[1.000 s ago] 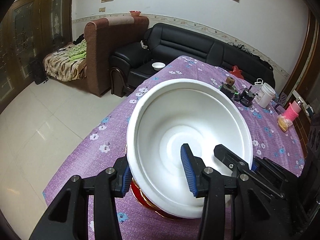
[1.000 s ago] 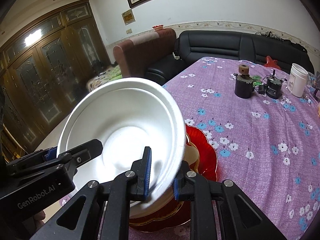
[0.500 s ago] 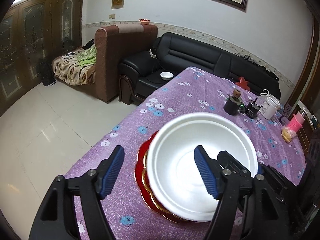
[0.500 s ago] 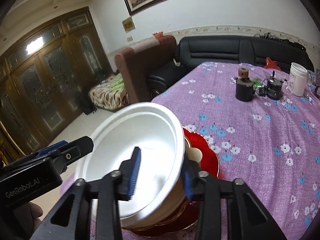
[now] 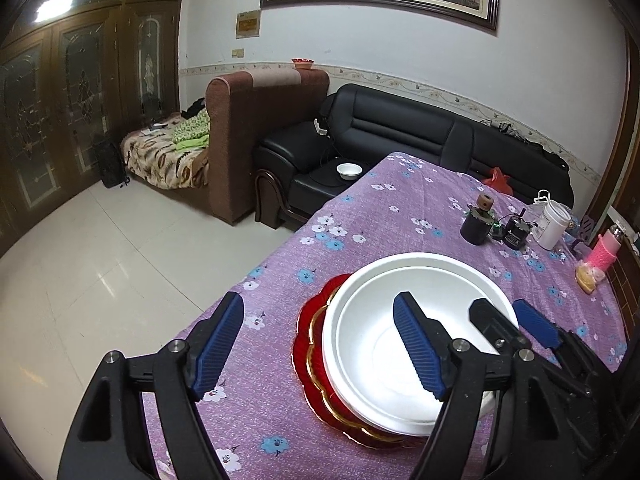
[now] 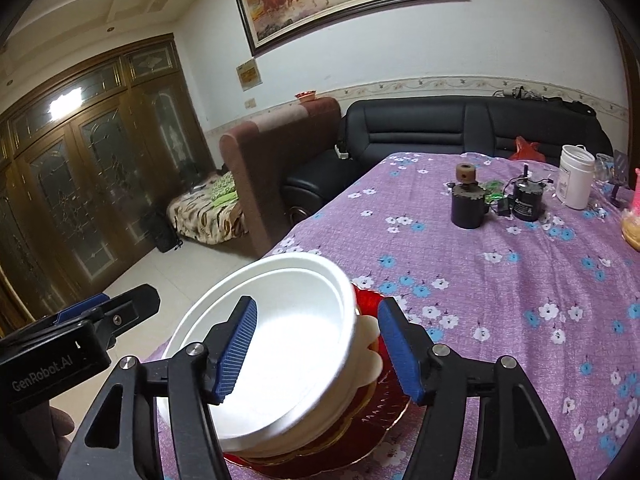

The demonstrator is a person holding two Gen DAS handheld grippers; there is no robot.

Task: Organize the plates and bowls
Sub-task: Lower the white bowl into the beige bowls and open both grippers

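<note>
A large white foam bowl [image 5: 396, 344] rests on a stack topped on a red plate with gold trim [image 5: 312, 364], near the table's front left corner. In the right wrist view the bowl [image 6: 280, 336] sits on a scalloped white dish [image 6: 370, 364] above the red plate [image 6: 372, 304]. My left gripper [image 5: 318, 350] is open and empty, above the bowl's left rim. My right gripper [image 6: 318, 348] is open and empty, its jaws either side of the bowl's right rim, touching nothing. The right gripper also shows in the left wrist view [image 5: 516, 324].
The table has a purple flowered cloth [image 6: 500, 280]. At its far end stand a black cylinder with a wooden top [image 6: 466, 200], a small black motor [image 6: 528, 200], a white jar [image 6: 576, 182] and a pink item [image 5: 604, 252]. Sofas [image 5: 400, 136] and tiled floor [image 5: 100, 264] lie left of the table.
Both grippers let go of the white bowl, opened wide and drew back and up. The bowl now rests on the stack.
</note>
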